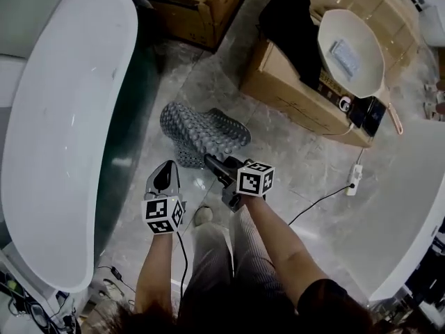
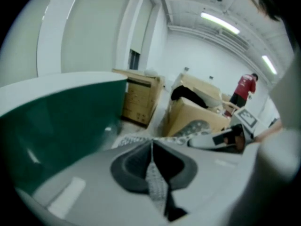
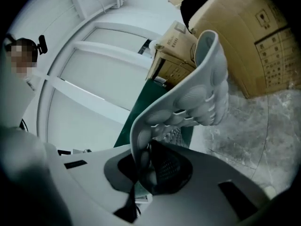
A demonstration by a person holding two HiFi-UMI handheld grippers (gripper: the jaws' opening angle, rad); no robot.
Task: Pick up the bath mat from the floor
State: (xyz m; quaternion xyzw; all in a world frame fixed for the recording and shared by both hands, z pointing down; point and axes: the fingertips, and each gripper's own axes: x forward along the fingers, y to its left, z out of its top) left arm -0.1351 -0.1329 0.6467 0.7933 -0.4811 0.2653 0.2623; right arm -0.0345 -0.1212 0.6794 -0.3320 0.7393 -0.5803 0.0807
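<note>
A person stands beside a long white bathtub (image 1: 62,131), seen from above, holding 2 grippers out in front, level with the tub's near half.

Nearest the tub's dark green side, the left gripper (image 1: 165,175) is clenched on a grey pebbled bath mat (image 1: 203,135). Its own view shows only a thin strip of the mat's edge pinched between the pads. Just beside it, on the side away from the tub, the right gripper (image 1: 211,162) is clamped on the mat's edge too. In its own view the sheet curls up and out of the jaws.

To my eye there are 2 risks. The left bite looks shallow, so the mat's own weight could tug that edge free and leave the sheet swinging from 1 gripper. The mat is also floppy and hangs crumpled, so its loose end could brush the tub's side or drag across the marbled floor (image 1: 306,152) if the 2 grippers drift apart or tilt unevenly.

The mat runs from both sets of jaws away from the person, bunched into a sagging fold just beside the tub's green wall, beyond the gripper tips. From above I cannot tell whether its far end is clear of the floor. Past it, farther from the tub, stand cardboard boxes (image 1: 292,92).
</note>
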